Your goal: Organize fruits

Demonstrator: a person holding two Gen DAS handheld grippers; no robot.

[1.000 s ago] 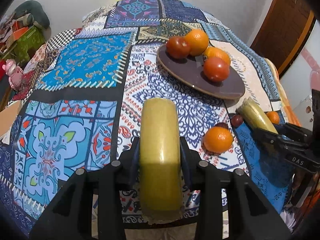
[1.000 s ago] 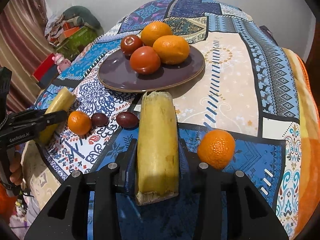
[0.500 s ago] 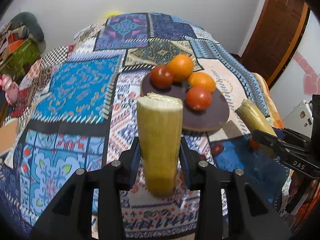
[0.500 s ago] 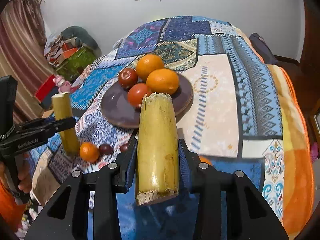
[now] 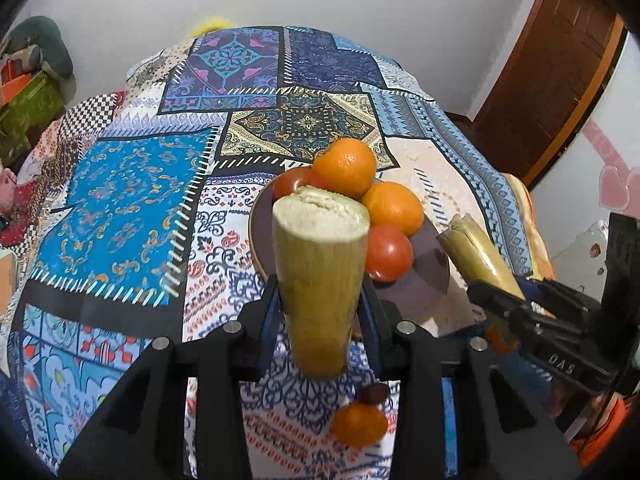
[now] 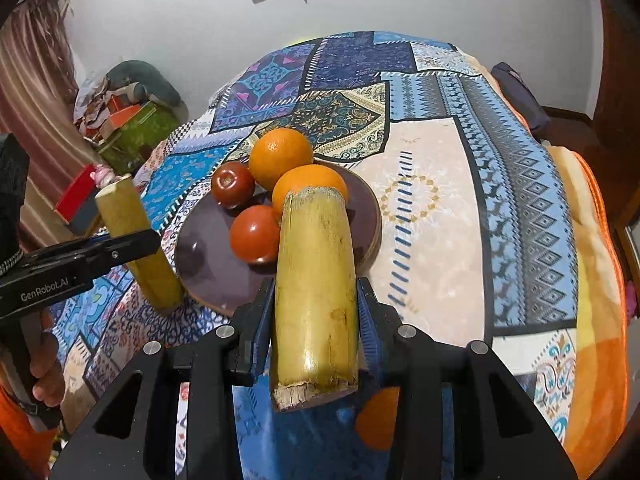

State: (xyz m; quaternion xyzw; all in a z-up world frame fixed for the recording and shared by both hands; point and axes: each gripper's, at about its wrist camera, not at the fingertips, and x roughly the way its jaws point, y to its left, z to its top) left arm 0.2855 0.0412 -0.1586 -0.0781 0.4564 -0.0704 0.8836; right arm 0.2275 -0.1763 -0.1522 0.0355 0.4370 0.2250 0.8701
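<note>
My left gripper is shut on a yellow-green cane stalk piece, held upright in the air above the patchwork bedspread. My right gripper is shut on a second stalk piece, also lifted. Just beyond both stalks sits a dark brown plate with two oranges and two red tomatoes. In the left wrist view the plate lies between the two stalks. A small orange and a dark small fruit lie on the cloth below the left gripper. Another small orange shows under the right gripper.
The patchwork bedspread covers a wide bed. A brown door stands at the right. Boxes and clutter are piled on the floor at the left. A person's hand holds the left gripper's handle.
Both grippers have risen off the bedspread with their stalks and come closer to the plate. The loose small fruits have dropped lower in both views.
</note>
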